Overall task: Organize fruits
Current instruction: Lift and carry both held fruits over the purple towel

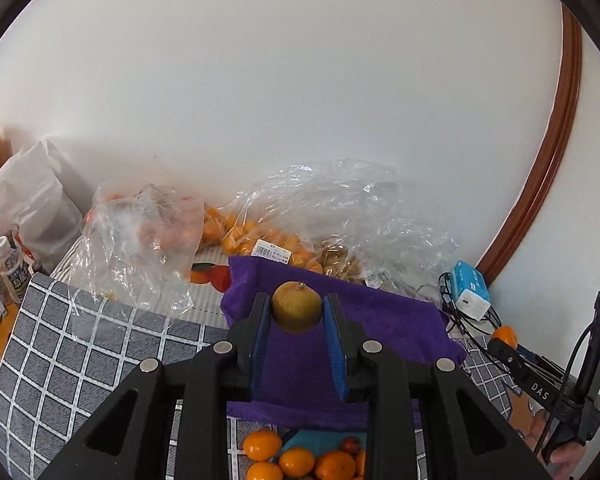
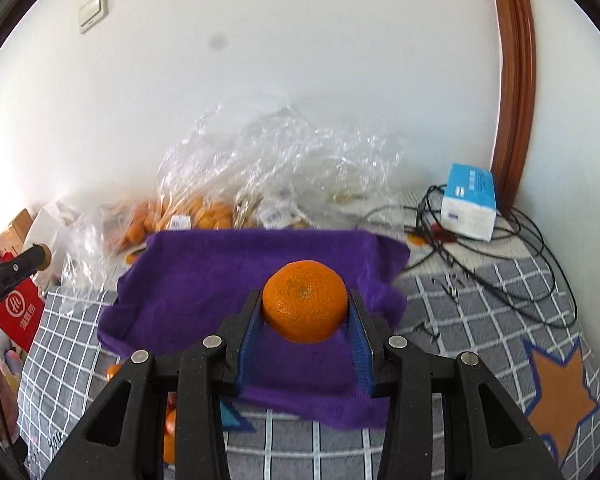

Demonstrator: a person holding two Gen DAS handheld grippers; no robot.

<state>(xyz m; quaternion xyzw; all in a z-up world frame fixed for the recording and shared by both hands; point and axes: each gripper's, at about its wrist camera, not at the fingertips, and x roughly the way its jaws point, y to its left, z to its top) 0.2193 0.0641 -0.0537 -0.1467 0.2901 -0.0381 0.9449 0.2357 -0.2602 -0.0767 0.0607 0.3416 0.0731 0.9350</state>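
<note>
Fruits mid-sort, 2 in transit. Yellow-green citrus [image 1: 297,307] pinched between the blue pads of the left gripper [image 1: 297,312], held clear above the purple towel [image 1: 384,320]. Orange mandarin [image 2: 305,301] clamped the same way in the right gripper [image 2: 305,312], also over the towel, not touching it. Towel surface bare of fruit as far as visible; nothing yet laid out there. Loose pile of small oranges [image 1: 296,460] on the checked cloth [image 1: 60,360] just below the left tongs, with 1 darker reddish fruit among them. More oranges inside clear plastic bags [image 1: 268,236] against the wall, unpacked. Judged early: 2 pieces lifted, none placed, most stock untouched. Destination unclear; towel the likely spot. Cables [image 2: 500,264] and a blue-white box [image 2: 470,200] off to the right, apart from the work.
</note>
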